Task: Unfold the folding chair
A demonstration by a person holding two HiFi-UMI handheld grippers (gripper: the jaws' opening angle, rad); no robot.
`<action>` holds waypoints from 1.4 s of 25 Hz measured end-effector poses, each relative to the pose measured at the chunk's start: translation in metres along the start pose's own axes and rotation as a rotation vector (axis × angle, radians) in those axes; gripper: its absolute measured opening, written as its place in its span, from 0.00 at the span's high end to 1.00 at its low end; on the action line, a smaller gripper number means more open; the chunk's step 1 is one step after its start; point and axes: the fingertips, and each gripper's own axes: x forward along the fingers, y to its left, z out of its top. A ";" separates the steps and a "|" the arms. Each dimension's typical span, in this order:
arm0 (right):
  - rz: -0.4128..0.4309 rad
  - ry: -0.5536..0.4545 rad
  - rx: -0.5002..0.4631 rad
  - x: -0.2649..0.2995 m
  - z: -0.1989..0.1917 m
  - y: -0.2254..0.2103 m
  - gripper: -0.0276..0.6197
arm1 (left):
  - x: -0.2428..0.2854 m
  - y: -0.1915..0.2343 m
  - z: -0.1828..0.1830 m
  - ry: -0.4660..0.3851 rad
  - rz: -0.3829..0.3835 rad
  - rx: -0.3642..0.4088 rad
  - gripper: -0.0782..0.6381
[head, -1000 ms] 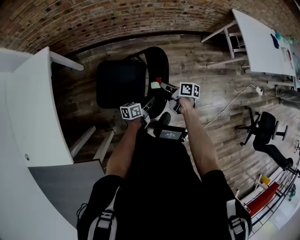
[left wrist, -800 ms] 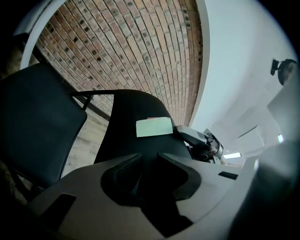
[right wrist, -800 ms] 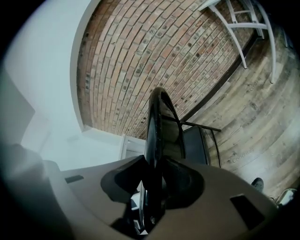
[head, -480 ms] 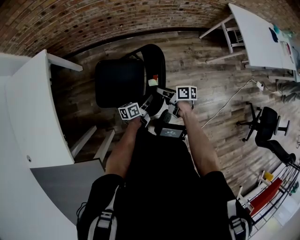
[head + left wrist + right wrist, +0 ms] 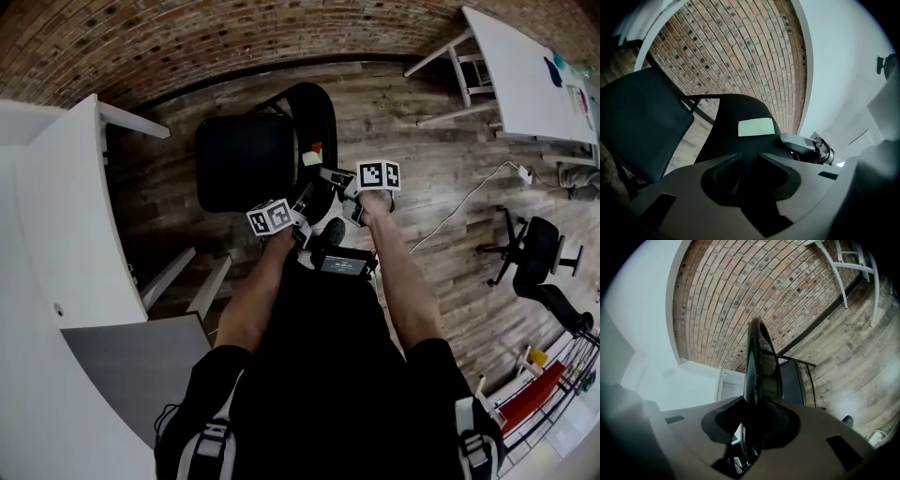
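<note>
The black folding chair stands open on the floor, seat level; left tool and right tool clamp its backrest.

Soft, even indoor light. Fisheye distortion bends the red brick wall and blackens both gripper views' corners. The black folding chair glints along its glossy edge; foregrounds blur.

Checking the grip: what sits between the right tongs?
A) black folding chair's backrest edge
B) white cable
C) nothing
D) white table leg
A: the right gripper view shows the right tongs clamped on the thin edge of the black folding chair's curved backrest.
</note>
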 end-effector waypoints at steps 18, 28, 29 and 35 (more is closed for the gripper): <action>-0.061 0.055 -0.079 -0.019 0.044 -0.028 0.80 | 0.058 -0.016 -0.003 -0.059 -0.018 -0.116 0.75; -0.005 0.044 -0.077 -0.018 0.048 -0.025 0.80 | 0.059 -0.016 0.001 -0.049 -0.042 -0.118 0.75; -0.001 0.042 -0.074 -0.018 0.048 -0.025 0.80 | 0.059 -0.016 0.001 -0.048 -0.040 -0.118 0.75; 0.015 0.005 -0.056 -0.020 0.049 -0.027 0.80 | 0.058 -0.018 0.001 -0.039 -0.036 -0.125 0.75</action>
